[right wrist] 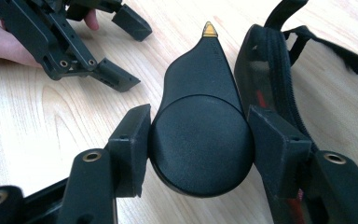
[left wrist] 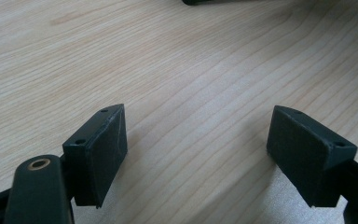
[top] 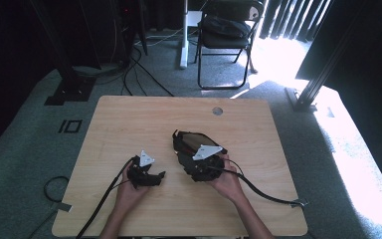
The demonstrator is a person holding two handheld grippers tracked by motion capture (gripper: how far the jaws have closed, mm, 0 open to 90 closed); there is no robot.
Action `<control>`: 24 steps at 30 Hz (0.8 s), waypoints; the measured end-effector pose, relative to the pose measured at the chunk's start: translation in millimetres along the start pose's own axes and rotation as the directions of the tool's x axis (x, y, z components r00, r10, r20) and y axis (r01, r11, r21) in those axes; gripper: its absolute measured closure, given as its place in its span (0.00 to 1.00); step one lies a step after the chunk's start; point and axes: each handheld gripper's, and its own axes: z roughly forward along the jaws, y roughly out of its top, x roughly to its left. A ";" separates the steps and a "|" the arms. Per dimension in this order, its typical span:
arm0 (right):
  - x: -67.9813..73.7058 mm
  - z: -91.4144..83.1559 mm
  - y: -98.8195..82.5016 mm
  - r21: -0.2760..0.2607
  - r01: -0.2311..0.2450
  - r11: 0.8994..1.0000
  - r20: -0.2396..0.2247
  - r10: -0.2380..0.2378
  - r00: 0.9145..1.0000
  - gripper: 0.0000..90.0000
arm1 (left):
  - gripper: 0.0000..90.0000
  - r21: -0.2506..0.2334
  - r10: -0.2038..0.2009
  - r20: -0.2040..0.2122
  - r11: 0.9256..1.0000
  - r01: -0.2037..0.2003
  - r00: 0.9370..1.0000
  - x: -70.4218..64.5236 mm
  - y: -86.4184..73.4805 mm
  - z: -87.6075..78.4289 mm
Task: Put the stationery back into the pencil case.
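Observation:
A black teardrop-shaped object (right wrist: 200, 154) with a small orange tip lies on the wooden table (top: 129, 124). My right gripper (right wrist: 200, 113) is shut on its round end, one pad pressing on each side. Just beside it stands an open black zip case (right wrist: 270, 60), also seen in the high view as the case (top: 191, 138) in front of the right gripper (top: 186, 154). My left gripper (left wrist: 198, 114) is open over bare wood with nothing between its pads. The high view has the left gripper (top: 155, 178) to the left of the right one, held in a hand.
A cable (top: 263, 191) trails from the right gripper to the table's right front edge, and another cable (top: 104, 196) runs from the left one to the front edge. A round grommet (top: 217, 110) sits near the far edge. Beyond the table stands a folding chair (top: 226, 40).

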 end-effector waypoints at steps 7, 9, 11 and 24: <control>-1.8 -4.9 2.2 -0.011 -0.001 1.000 0.011 0.001 1.000 0.46 | 0.23 0.000 0.000 0.000 1.000 0.000 1.000 0.0 0.0 0.0; -2.0 -5.4 2.4 -0.013 0.000 1.000 0.011 0.000 1.000 0.46 | 0.23 0.000 0.000 0.000 1.000 0.000 1.000 0.0 0.0 0.0; -2.3 -7.0 3.1 -0.018 0.001 1.000 0.015 -0.001 1.000 0.46 | 0.23 0.000 0.000 0.000 1.000 0.000 1.000 0.0 0.0 0.0; -6.9 -18.0 7.5 -0.044 0.001 0.999 0.036 0.000 0.999 0.46 | 0.23 0.001 0.000 0.000 1.000 0.000 1.000 0.0 0.0 0.0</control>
